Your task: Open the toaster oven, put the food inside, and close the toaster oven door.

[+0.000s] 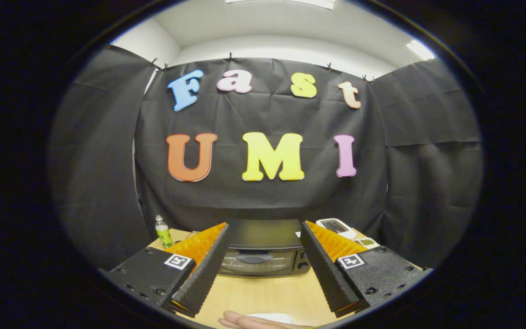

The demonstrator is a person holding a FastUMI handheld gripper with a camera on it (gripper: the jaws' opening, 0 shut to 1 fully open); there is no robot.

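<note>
Nearest, a hand (249,321) rests on the wooden table (267,292) w/ a pale flat thing (272,316) just beside it — maybe a plate, can't tell, and no food is clear on it. Just above that, the gripper (263,262) is released: its 2 fingers stand wide apart, gripping nothing. Between and just beyond them sits the toaster oven (263,249), door shut, w/ 1 dark bar handle (254,258) across the top of the glass door and knobs (303,260) on its right side. Likely a stiff metal box, heavy enough to stay put; glass fragile, so take hold at the handle's middle, approx centred, and pull down gently. Smooth handle could slip. Farther back, 1 small bottle (163,231) stands near the oven's left; a white device (336,226) lies to its right.
</note>
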